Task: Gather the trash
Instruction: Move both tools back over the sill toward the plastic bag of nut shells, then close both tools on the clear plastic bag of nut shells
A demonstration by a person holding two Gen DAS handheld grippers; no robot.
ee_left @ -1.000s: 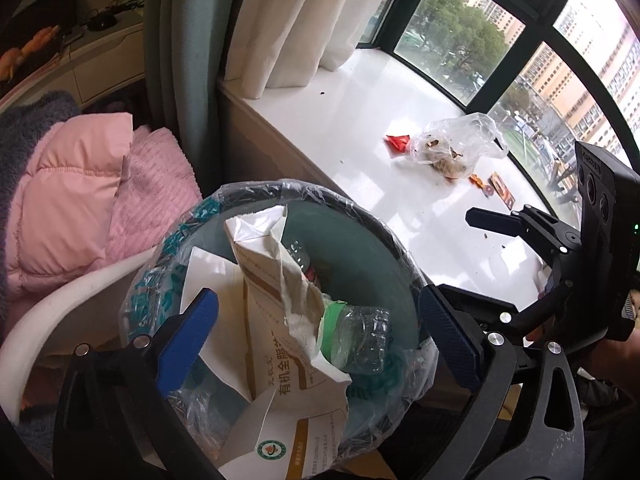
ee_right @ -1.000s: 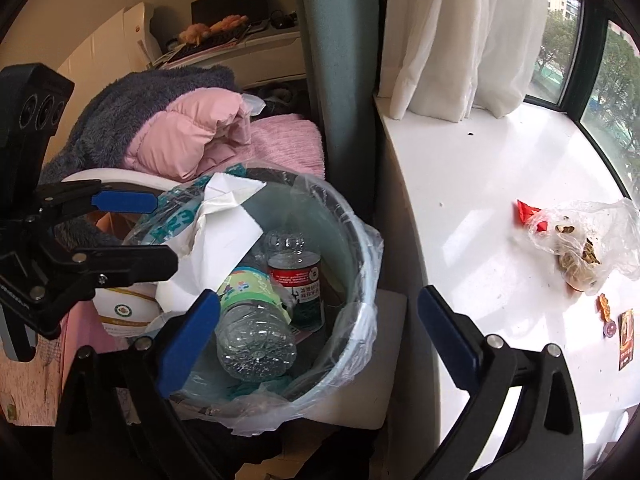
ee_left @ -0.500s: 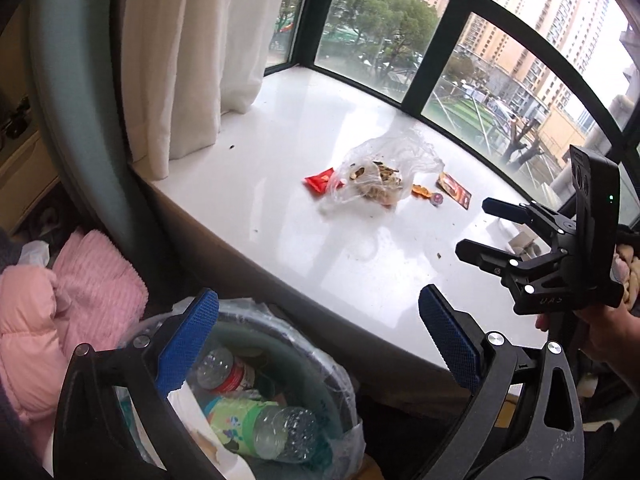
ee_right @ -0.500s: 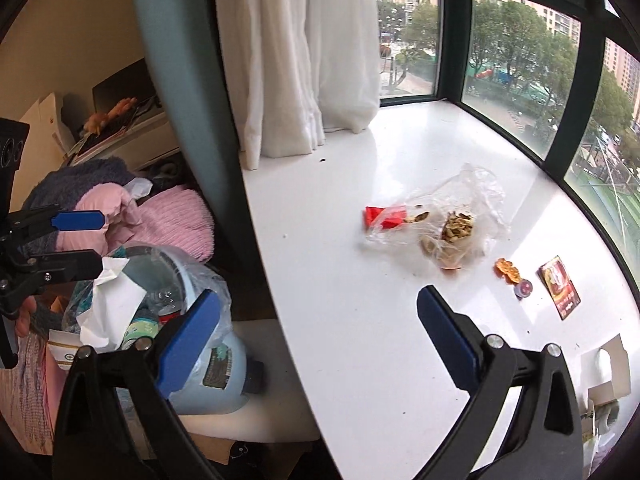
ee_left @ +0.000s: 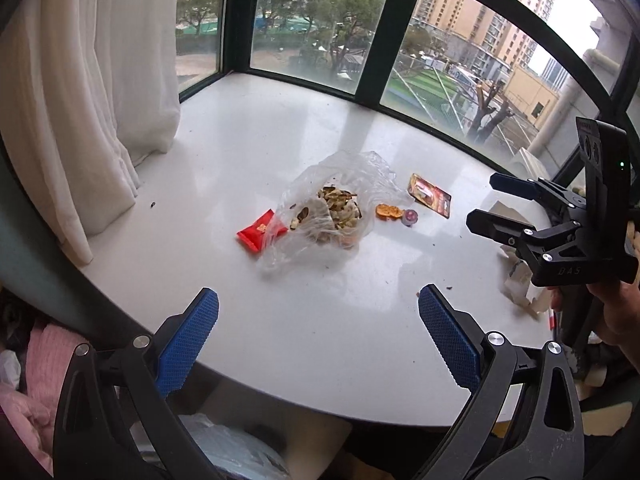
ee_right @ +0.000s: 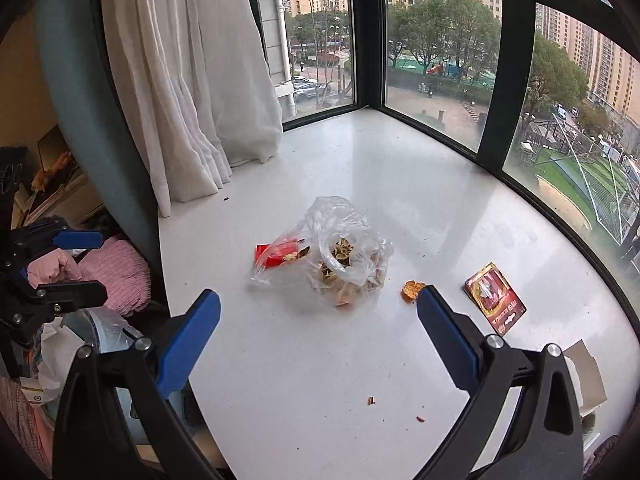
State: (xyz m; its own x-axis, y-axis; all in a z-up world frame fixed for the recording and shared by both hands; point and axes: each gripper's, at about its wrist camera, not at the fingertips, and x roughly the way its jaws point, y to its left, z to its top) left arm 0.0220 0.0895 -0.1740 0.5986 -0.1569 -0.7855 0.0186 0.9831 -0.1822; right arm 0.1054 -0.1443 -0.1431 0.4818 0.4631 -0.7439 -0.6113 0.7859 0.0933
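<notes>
A clear plastic bag of nut shells [ee_left: 332,208] [ee_right: 346,266] lies mid-sill on the white window sill [ee_left: 280,300] [ee_right: 400,200]. A red wrapper [ee_left: 260,234] [ee_right: 269,257] lies against its left side. An orange peel piece [ee_left: 389,211] [ee_right: 412,289] and a dark red snack packet [ee_left: 430,194] [ee_right: 496,300] lie to its right. My left gripper [ee_left: 318,330] is open and empty over the sill's near edge. My right gripper [ee_right: 318,326] is open and empty, just short of the bag. It also shows in the left wrist view [ee_left: 500,204].
White curtains [ee_right: 192,92] hang at the sill's left end. The lined trash bin [ee_right: 84,344] with paper sits below the sill's left edge, beside pink bedding [ee_right: 116,276]. A torn white carton [ee_right: 588,380] [ee_left: 520,280] lies at the sill's right. Crumbs dot the sill.
Both grippers have swung up and right, away from the trash bin, and now face the sill and its litter. Both stayed open and empty.
</notes>
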